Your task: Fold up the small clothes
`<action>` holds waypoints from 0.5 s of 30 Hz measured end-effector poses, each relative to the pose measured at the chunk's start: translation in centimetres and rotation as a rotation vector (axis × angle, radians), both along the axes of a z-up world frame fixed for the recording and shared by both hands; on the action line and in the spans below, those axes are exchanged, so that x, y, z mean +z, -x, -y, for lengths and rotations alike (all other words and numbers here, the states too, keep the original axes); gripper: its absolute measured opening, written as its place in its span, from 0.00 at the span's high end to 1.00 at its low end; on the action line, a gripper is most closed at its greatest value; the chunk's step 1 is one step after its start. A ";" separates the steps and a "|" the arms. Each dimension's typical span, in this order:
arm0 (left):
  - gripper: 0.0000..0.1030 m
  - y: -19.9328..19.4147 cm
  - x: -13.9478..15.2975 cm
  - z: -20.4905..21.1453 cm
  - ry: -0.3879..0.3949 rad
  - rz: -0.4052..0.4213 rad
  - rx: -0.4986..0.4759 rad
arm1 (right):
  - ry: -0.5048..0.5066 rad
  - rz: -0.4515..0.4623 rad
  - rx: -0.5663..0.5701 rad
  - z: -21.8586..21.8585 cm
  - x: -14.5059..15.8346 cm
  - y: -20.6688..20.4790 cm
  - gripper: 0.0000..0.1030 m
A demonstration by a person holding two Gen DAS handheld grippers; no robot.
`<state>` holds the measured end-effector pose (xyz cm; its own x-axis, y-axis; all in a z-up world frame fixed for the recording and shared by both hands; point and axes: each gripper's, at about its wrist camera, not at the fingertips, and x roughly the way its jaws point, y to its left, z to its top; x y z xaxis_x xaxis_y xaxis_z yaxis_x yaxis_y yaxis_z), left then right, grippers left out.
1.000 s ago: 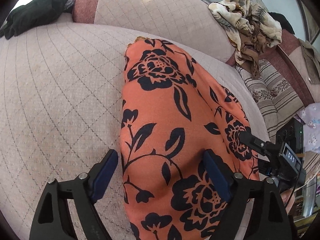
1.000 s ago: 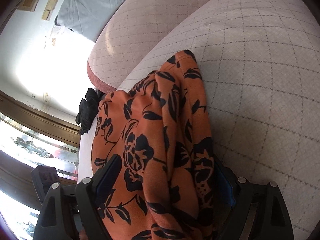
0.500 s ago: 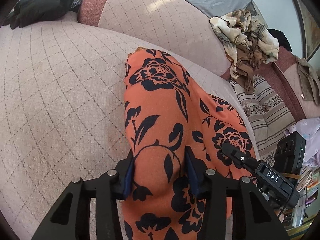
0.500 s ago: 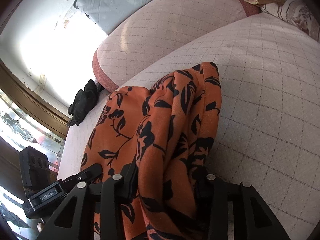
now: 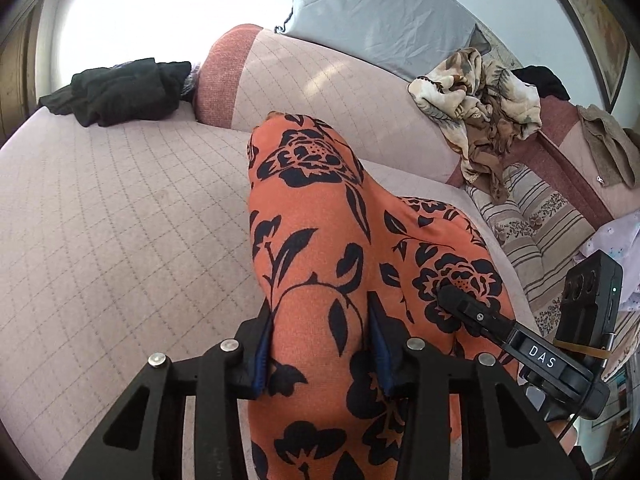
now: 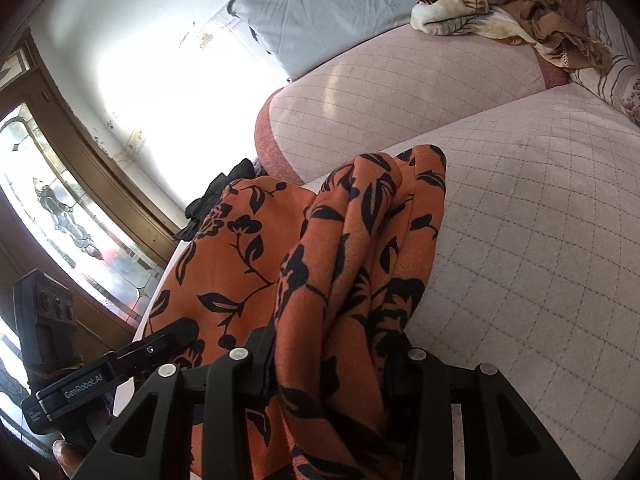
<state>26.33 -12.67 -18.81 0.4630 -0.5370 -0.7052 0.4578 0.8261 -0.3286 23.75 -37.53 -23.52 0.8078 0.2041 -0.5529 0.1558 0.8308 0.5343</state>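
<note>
An orange garment with a black flower print lies along the pink quilted sofa seat. My left gripper is shut on the near end of this garment, with a fold of cloth pinched between its blue pads. My right gripper is shut on a bunched part of the same garment, which hangs in folds in front of it. The right gripper also shows at the right of the left wrist view, and the left gripper at the lower left of the right wrist view.
A black garment lies at the far left of the seat. A beige and brown crumpled cloth lies on the sofa back at the right, above a striped cushion. A grey pillow leans behind. A glazed door stands left.
Both grippers went from open around the garment to shut on it. Both have since lifted and tilted up, raising the gripped cloth off the seat.
</note>
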 end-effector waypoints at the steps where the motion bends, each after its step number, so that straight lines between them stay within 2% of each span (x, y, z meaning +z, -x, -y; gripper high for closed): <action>1: 0.58 1.0 0.2 -0.8 -0.006 0.012 0.010 | -0.005 0.001 0.011 -0.7 0.1 0.5 0.61; 5: 0.58 5.1 0.3 -3.8 -0.035 0.046 0.052 | -0.012 0.008 0.058 -3.7 0.6 2.7 0.61; 9: 0.56 8.5 -1.1 -5.9 -0.076 0.050 0.034 | -0.050 -0.014 0.046 -6.5 -0.9 6.6 0.61; 10: 0.51 9.1 -2.2 -6.1 -0.107 0.055 0.035 | -0.063 -0.027 0.037 -7.0 -1.7 7.5 0.61; 11: 0.43 9.3 -3.7 -5.8 -0.178 0.050 0.044 | -0.072 -0.049 0.022 -7.4 -2.8 8.1 0.60; 12: 0.43 9.2 -5.4 -5.2 -0.296 0.017 0.050 | -0.078 -0.106 0.000 -7.7 -4.4 8.3 0.53; 13: 0.42 9.3 -6.4 -4.6 -0.381 0.000 0.041 | -0.070 -0.213 -0.015 -8.0 -6.3 8.1 0.48; 14: 0.42 10.1 -5.6 -4.6 -0.389 0.049 0.031 | -0.076 -0.231 -0.020 -8.1 -7.1 8.6 0.44; 15: 0.43 11.2 -4.2 -4.6 -0.422 0.099 0.026 | -0.061 -0.204 -0.039 -8.0 -6.1 9.4 0.43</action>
<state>15.12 -8.12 -23.01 0.5492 -0.1982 -0.8118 0.4471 0.8905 0.0851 14.32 -29.54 -29.61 0.6884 0.2132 -0.6933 0.2970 0.7892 0.5375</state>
